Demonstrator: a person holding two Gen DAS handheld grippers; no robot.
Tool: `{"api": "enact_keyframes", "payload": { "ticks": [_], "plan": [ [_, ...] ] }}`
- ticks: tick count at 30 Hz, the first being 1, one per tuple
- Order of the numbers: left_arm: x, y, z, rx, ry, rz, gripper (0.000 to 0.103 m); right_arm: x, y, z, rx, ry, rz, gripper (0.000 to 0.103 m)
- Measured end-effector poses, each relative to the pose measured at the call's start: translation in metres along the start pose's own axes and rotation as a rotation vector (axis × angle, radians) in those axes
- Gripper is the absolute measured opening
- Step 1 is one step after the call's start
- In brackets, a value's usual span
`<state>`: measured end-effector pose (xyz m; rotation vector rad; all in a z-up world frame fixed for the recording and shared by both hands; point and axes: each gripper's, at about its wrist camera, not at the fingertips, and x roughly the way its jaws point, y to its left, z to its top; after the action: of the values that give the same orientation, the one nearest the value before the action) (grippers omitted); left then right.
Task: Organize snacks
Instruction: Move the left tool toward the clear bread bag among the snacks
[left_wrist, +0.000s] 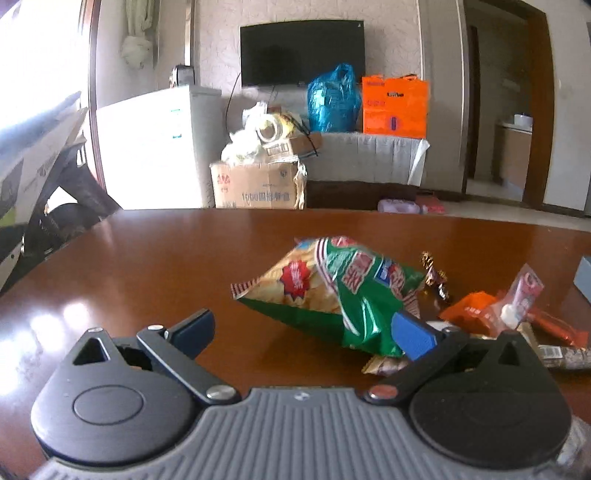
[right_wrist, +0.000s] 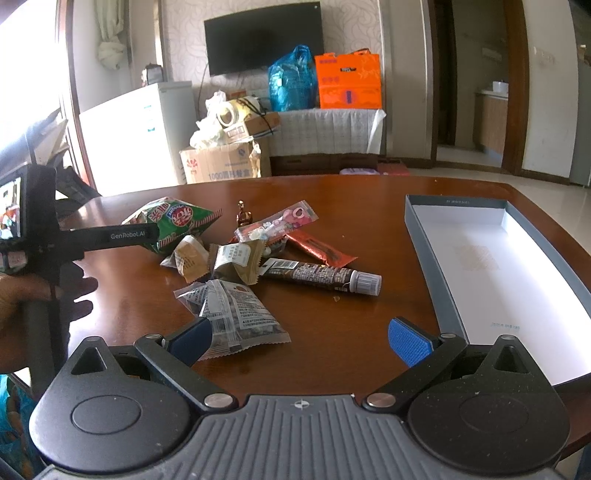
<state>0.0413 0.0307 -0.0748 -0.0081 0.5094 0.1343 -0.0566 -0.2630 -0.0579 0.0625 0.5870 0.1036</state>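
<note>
While both grippers stand wide open, the right gripper (right_wrist: 301, 341) hovers over a clear packet (right_wrist: 236, 317), and the left gripper (left_wrist: 303, 332) faces the chip bag (left_wrist: 332, 288). Farther off, snacks (right_wrist: 258, 247) lie heaped on the table (right_wrist: 351, 332), beside the tray (right_wrist: 491, 258).

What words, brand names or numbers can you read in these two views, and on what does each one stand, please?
"GenRobot.AI": on the left claw's finger, seen in the right wrist view.
"1000", then blurred characters: on the cardboard box on the floor.
Too small or blurred to read: the print on the green chip bag, the dark tube, the clear snack pouch, the orange bag and the grey box.
</note>
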Motion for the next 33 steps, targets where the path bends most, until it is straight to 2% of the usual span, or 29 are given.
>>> {"api": "enact_keyframes", "payload": {
  "ticks": [3, 6, 10, 12, 19, 24, 26, 29, 33],
  "plan": [
    [0.01, 0.001, -0.004, 0.003, 0.009, -0.016, 0.103, 0.0, 0.001, 0.001, -0.006, -0.003, 0.004, 0.103],
    [0.02, 0.0, -0.009, 0.007, 0.09, -0.02, 0.103, -0.001, 0.001, 0.001, -0.006, -0.006, 0.008, 0.103],
    [0.029, 0.006, -0.009, -0.019, 0.121, -0.019, 0.103, -0.004, -0.001, 0.001, 0.001, -0.007, 0.007, 0.103],
    [0.037, 0.006, -0.012, -0.033, 0.179, -0.009, 0.103, -0.004, -0.001, 0.002, 0.002, -0.009, 0.006, 0.103],
    [0.038, 0.002, -0.014, -0.021, 0.193, -0.002, 0.103, -0.004, -0.001, 0.003, 0.0, -0.008, 0.005, 0.103],
    [0.028, 0.001, -0.016, 0.005, 0.187, -0.002, 0.103, -0.005, 0.001, 0.003, 0.0, -0.019, 0.01, 0.103],
    [0.018, -0.002, -0.009, 0.034, 0.174, -0.036, 0.103, -0.006, 0.001, 0.004, -0.003, -0.025, 0.011, 0.103],
    [-0.008, -0.005, 0.002, 0.049, 0.077, -0.068, 0.103, -0.008, 0.0, 0.005, 0.009, -0.045, 0.023, 0.103],
    [-0.037, -0.006, 0.009, 0.048, 0.011, -0.153, 0.103, -0.01, 0.0, 0.007, 0.003, -0.069, 0.03, 0.103]
  ]
}}
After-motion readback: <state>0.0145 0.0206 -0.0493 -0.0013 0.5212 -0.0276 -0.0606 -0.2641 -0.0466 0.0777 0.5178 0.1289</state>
